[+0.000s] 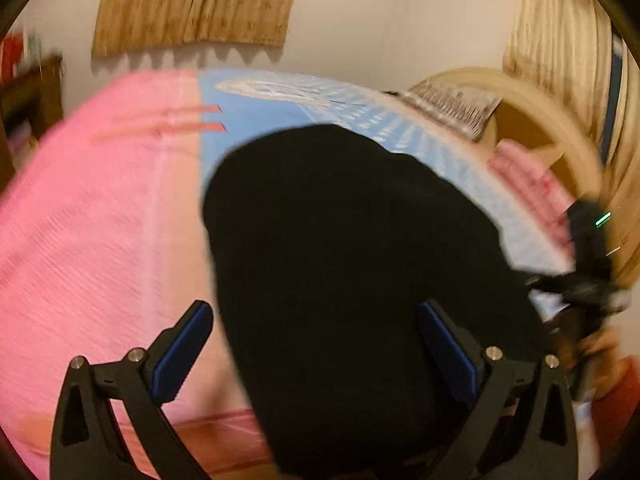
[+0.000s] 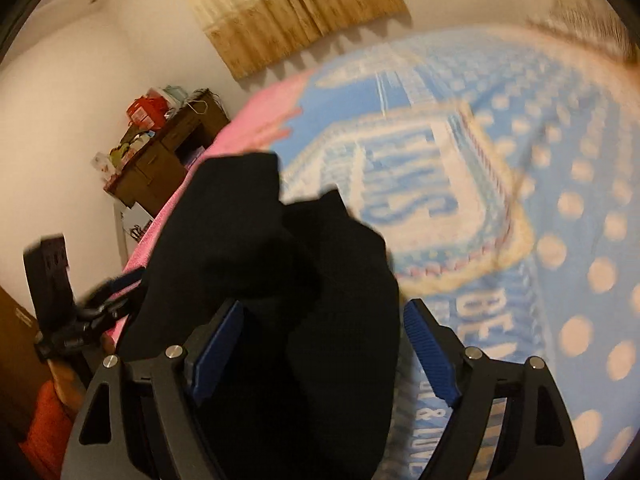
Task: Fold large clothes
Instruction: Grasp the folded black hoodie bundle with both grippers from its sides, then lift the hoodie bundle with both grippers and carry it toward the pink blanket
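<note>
between both spread claws, blurred black garment [image 1: 360,264]

Walls: plain off-white plaster [image 1: 360,20], meeting at a corner in the right wrist view. Window covering: tan pleated fabric curtain with a scalloped lower edge [image 1: 192,4], casting a shadow on the wall below it. A second pale pleated curtain [image 1: 560,48] hangs at the far right. Furniture: curved light wooden headboard [image 1: 532,96]; dark brown wooden desk with drawers [image 2: 160,152], cluttered on top, standing against the wall. Lighting: warm, indoor.
</note>
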`<action>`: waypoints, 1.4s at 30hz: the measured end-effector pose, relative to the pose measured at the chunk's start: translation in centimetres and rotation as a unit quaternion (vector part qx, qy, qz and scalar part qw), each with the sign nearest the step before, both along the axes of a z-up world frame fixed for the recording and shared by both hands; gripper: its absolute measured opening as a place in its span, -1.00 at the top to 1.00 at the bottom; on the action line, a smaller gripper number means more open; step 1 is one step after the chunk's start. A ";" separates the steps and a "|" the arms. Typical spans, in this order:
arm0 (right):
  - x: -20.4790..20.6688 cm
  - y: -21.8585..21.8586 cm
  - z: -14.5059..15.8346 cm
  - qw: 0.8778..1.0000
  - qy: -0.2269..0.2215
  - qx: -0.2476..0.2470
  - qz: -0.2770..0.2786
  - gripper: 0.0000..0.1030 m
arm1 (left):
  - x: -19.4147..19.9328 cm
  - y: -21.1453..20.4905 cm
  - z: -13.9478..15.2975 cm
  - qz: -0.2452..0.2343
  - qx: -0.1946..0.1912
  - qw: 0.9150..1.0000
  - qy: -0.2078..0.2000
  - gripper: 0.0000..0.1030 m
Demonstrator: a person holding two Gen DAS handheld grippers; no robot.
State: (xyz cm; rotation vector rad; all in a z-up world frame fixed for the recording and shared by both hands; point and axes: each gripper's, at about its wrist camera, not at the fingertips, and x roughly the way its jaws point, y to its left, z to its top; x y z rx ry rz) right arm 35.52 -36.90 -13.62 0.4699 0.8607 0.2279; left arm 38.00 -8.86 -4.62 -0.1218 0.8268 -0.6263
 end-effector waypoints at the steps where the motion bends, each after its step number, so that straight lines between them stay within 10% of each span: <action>1: 0.2 -0.8 -1.6 0.999 0.018 0.039 0.004 -0.66 | 0.5 0.2 -0.7 -0.009 -0.026 0.999 0.028 -1.00; 4: 0.2 -3.0 -5.5 0.984 0.033 0.176 0.019 -0.73 | 1.2 0.6 -1.5 -0.024 -0.053 0.997 0.048 -1.00; 8: -0.1 -0.4 -5.0 0.971 0.020 0.200 0.127 -0.73 | 1.1 1.0 -2.0 -0.053 -0.062 0.996 0.043 -1.00; 18: 1.4 1.2 -5.0 0.978 0.012 0.167 0.125 -0.81 | 0.6 0.8 -2.5 -0.029 -0.092 0.995 0.040 -1.00; 21: 0.5 1.8 -4.5 0.979 0.014 0.162 0.122 -0.35 | -0.9 0.1 -1.3 -0.019 -0.072 0.997 0.005 -0.76; 28: -4.4 2.9 -1.3 0.975 -0.034 0.178 0.128 -0.12 | -3.7 -0.6 1.3 -0.032 -0.065 0.997 -0.035 -0.40; 35: -10.5 2.7 -0.2 0.961 -0.047 0.233 0.140 -0.12 | -7.6 -1.9 3.1 -0.078 -0.052 0.994 -0.061 -0.34; 42: -13.1 0.5 -2.2 0.971 -0.038 0.219 0.089 -0.05 | -4.4 -1.7 2.0 -0.097 -0.021 0.995 -0.004 -0.58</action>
